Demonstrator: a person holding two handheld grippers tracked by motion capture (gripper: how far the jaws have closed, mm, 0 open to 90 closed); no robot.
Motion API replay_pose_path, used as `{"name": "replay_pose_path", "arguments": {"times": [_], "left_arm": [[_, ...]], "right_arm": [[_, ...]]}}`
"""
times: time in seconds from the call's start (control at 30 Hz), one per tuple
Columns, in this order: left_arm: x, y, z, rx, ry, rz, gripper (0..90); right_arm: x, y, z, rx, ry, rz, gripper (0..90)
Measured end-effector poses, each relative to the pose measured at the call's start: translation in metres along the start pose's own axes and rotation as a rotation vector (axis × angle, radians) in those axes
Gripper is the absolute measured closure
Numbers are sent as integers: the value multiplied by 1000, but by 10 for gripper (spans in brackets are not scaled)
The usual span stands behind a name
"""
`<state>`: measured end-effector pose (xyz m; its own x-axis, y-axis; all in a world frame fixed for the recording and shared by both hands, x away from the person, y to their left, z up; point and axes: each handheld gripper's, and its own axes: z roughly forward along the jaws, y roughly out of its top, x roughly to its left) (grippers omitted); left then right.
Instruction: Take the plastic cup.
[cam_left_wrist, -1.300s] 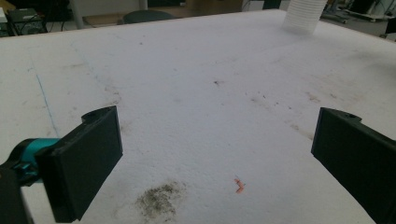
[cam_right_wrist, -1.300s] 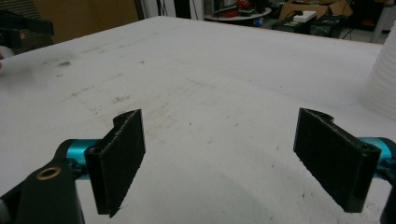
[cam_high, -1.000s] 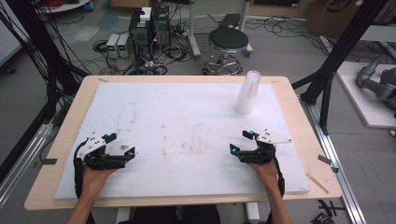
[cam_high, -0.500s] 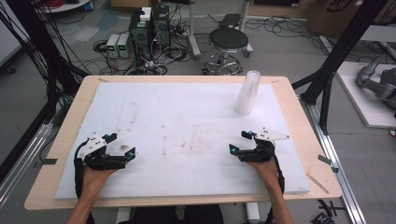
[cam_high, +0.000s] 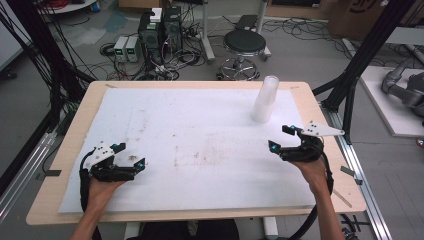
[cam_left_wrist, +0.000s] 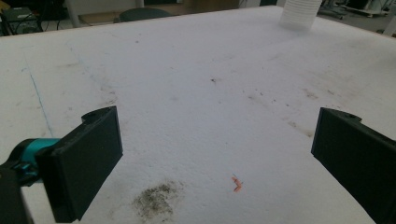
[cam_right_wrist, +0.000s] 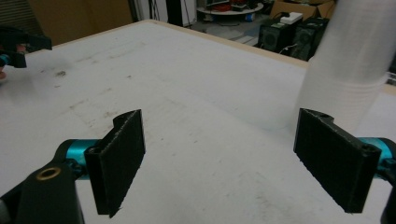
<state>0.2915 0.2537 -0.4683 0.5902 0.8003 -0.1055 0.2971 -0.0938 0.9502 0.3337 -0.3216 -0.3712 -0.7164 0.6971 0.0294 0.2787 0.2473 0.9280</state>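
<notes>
We hold our right claw (cam_high: 279, 138) above the white sheet (cam_high: 200, 125), jaws spread wide with nothing between them. In the right gripper view the two black jaws stand far apart over bare sheet, and the stack of clear cups (cam_right_wrist: 350, 65) rises just beyond the right-hand jaw, close to it but not touching. From the high view that stack (cam_high: 265, 98) stands upright ahead of the right claw and a little toward the middle of the table, near it, with a clear strip of sheet between the two.

Our left claw (cam_high: 131, 156) sits low at the near left part of the sheet, well apart from the cups, which lie far ahead of it and off to its right. Its jaws are also wide apart and hold nothing. In the left gripper view, a dark smudge (cam_left_wrist: 156, 201) and a small orange scrap (cam_left_wrist: 236, 183) lie on the sheet between and just ahead of the jaws, and the foot of the stack (cam_left_wrist: 300, 14) shows at the far edge, beyond the right jaw.

Both hands (cam_high: 102, 192) grip the claw bodies from behind.
</notes>
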Motion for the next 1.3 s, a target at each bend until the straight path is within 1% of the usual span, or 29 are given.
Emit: {"name": "replay_pose_path", "arguments": {"times": [0.03,0.07,0.13,0.17,0.23,0.27,0.3,0.33,0.37,0.4,0.47,0.5,0.53,0.57,0.77,0.8,0.83,0.87,0.9,0.97,1.0,1.1,1.17,1.2,1.23,1.3], "left_arm": [[0,0,0,1,0,1,19],[0,0,0,2,1,1,19],[0,0,1,5,-3,1,19],[0,0,1,5,-3,1,19],[0,0,1,6,-5,2,19],[0,0,1,6,-5,0,19],[0,0,1,6,-6,0,19],[0,0,1,6,-6,0,19],[0,0,1,6,-7,0,19],[0,0,1,6,-8,0,19],[0,0,1,6,-9,-1,19],[0,0,1,6,-10,0,19],[0,0,1,7,-12,2,19],[0,0,1,7,-12,0,19],[1,0,1,8,-17,-4,19],[1,0,1,8,-17,-4,19],[1,0,1,8,-18,-5,19],[1,0,1,8,-17,-4,19],[1,0,1,7,-17,-4,19],[1,0,1,6,-19,-3,19],[1,0,1,5,-17,-3,19],[1,0,0,3,-16,-7,19],[1,0,1,4,-20,-7,19],[1,0,0,4,-18,-4,19],[1,0,0,-1,-15,-2,19],[0,0,-1,-9,-10,2,19]], "right_arm": [[0,0,0,0,0,0,164],[-4,9,-5,2,-9,-13,164],[-7,18,-8,17,-20,-23,164],[-7,18,-8,17,-20,-23,164],[-11,27,-9,36,-18,-38,157],[-16,36,-9,49,-23,-48,139],[-16,36,-9,49,-23,-48,139],[-19,40,-9,56,-24,-43,139],[-22,45,-8,61,-28,-49,138],[-28,53,-7,65,-34,-54,137],[-34,61,-6,76,-39,-51,137],[-34,61,-6,76,-39,-51,137],[-41,67,-5,82,-46,-46,135],[-41,67,-5,82,-46,-46,135],[-64,87,4,137,-58,-33,130],[-64,87,4,137,-58,-33,130],[-68,89,5,137,-61,-29,130],[-75,93,9,142,-64,-30,130],[-75,93,9,142,-64,-30,130],[-80,97,13,160,-63,-23,129],[-84,99,16,165,-65,-31,130],[-93,105,22,164,-62,-25,129],[-99,109,28,189,-62,-27,129],[-101,110,31,192,-59,-21,129],[-107,112,36,191,-60,-31,129],[-108,113,39,197,-58,-28,130]]}}
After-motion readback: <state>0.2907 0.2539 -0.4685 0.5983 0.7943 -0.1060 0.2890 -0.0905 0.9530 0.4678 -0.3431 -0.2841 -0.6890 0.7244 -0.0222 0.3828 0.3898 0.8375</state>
